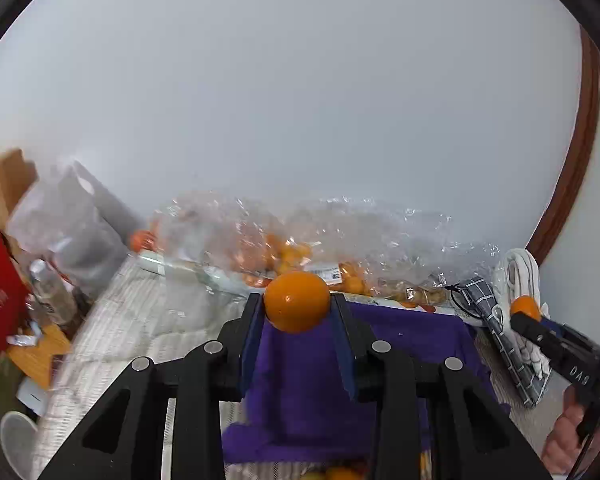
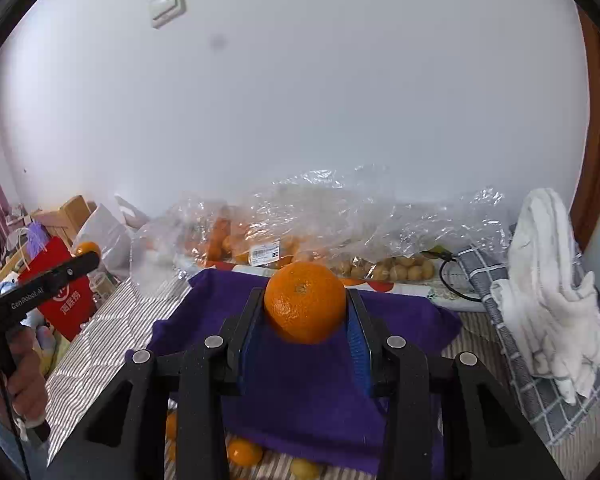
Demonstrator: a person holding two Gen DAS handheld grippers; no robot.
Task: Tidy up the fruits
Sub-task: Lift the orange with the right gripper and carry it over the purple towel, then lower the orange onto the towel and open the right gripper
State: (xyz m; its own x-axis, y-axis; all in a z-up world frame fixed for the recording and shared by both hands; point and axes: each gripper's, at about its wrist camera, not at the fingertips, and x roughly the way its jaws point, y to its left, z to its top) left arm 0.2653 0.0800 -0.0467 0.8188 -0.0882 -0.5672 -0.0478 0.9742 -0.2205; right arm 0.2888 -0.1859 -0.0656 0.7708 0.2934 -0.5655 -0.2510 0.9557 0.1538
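While both grippers hang above the purple cloth [image 1: 400, 332], each one grips a piece of fruit. The left gripper [image 1: 297, 304] has its blue pads pressed against the sides of a smooth orange [image 1: 296, 300], and the right gripper [image 2: 306, 306] is clamped the same way on a larger, dimpled orange [image 2: 305, 302]. Behind the cloth, crumpled clear plastic bags [image 2: 320, 216] lie against the white wall [image 2: 300, 100], with more orange fruit and small yellowish fruit [image 2: 392, 268] inside them. A few loose fruits [image 2: 244, 452] lie at the near edge of the cloth. A white towel [image 2: 548, 280] sits on a grey checked cloth [image 2: 540, 400] to the right, and a red bag [image 2: 66, 292] stands to the left.
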